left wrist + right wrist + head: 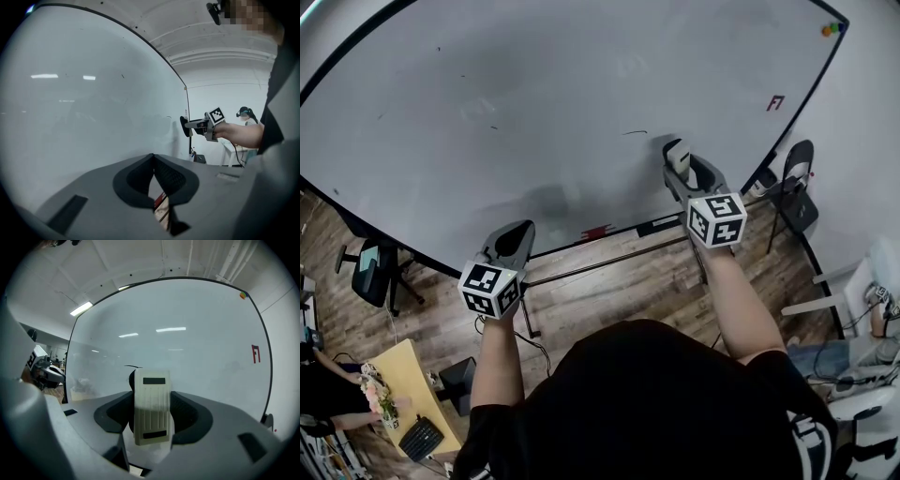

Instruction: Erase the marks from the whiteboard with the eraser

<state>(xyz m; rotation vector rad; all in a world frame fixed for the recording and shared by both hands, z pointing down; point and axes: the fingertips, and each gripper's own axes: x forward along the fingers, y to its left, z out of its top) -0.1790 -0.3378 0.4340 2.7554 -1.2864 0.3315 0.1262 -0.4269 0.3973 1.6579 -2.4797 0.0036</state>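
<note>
Eraser: the cream, ribbed eraser [151, 401] stands upright between the fingers of the right gripper [151, 427], which are closed on its two sides. Its dark pad faces the whiteboard [197, 343].
Eraser position: the head view puts the eraser [678, 156] over the lower right part of the whiteboard [534, 103], just below and right of a short dark stroke [635, 132].
Side-on look: only the left gripper view shows the right gripper [187, 125] from the side, with the pad at the whiteboard [84, 117]. Whether the pad presses on the surface or sits just off it cannot be told.
Left gripper: in its own view the fingers of the left gripper [153, 158] meet at the tips with nothing between them. In the head view the left gripper [514, 242] sits low by the board's bottom edge, well apart from the right gripper [680, 161].
Marks: the right gripper view shows the dark stroke [132, 366] just above the eraser and a red mark [255, 354] far to the right. The head view adds a few tiny specks that are too small to read.
Cut off: the eraser covers the board directly behind it, and the board's left end runs out of the head view.
</note>
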